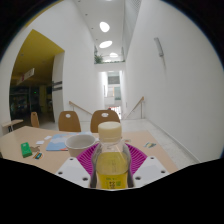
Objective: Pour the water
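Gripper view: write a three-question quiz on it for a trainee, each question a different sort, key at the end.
1. True or false: the bottle between the fingers of the hand-held gripper has a blue cap.
2. What lies just beyond the bottle on the table? A) white bowl B) kettle C) plate
3. Fill in: beyond the table stand two wooden ____.

Key: 1 false, the cap is yellow. 2 A, the white bowl. 3 chairs.

bottle (110, 160) fills claw (111, 172), bowl (83, 143) beyond
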### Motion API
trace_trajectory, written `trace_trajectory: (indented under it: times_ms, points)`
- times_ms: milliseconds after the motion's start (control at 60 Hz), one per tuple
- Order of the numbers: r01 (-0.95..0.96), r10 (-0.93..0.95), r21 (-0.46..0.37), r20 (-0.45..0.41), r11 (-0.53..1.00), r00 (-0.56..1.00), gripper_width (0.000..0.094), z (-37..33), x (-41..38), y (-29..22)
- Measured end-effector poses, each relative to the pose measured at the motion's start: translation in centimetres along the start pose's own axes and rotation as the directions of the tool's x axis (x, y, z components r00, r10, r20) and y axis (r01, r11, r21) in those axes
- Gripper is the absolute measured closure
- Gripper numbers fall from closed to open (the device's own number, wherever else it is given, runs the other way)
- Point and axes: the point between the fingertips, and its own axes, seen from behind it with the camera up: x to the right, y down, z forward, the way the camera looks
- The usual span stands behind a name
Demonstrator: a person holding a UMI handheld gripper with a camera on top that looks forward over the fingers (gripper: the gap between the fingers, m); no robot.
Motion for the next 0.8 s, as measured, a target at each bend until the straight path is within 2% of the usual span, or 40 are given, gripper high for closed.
trace_trajectory:
  times_ms: [83,150,217,300,367,383,467,533,567,717,733,750,767,800]
  points:
    - [0.108,-0.109,-0.014,-0.048,0.994,0.993,0.0521,0.1,1.4,-0.5]
    - [0.281,-0.280,-0.012,-0.098,0.960,0.955,0.0521,1.0,2.6,-2.3]
    - [0.527,-0.528,-0.047,-0.150,0.848,0.836,0.0520,2.1,3.3,-4.8]
    - [0.835,-0.832,-0.104,-0.215,0.540,0.511,0.0522,4.3,5.1,-9.1]
    - [0.969,-0.970,-0.197,-0.219,0.149,0.105,0.0519,6.1,4.8,-11.3]
    - [0.971,-0.976,-0.237,-0.219,0.038,-0.016,0.0522,6.7,3.5,-11.4]
    - [0.909,-0.917,-0.234,-0.125,-0.344,-0.379,0.0519,7.7,2.3,-11.3]
    - [0.789,-0.797,-0.252,-0.095,-0.560,-0.596,0.0517,7.6,1.2,-11.8]
    - [0.731,-0.739,-0.234,-0.070,-0.641,-0.670,0.0516,8.1,0.2,-11.5]
    - [0.691,-0.701,-0.211,-0.036,-0.691,-0.712,0.0519,6.9,-0.1,-10.2]
    - [0.692,-0.702,-0.172,-0.007,-0.701,-0.712,0.0518,8.1,0.8,-11.0]
    - [0.692,-0.701,-0.209,-0.043,-0.691,-0.712,0.0519,6.9,0.3,-10.3]
    - [0.698,-0.706,-0.169,-0.016,-0.696,-0.708,0.0518,8.1,0.8,-11.1]
    - [0.724,-0.730,-0.169,-0.037,-0.669,-0.683,0.0519,8.0,0.6,-11.5]
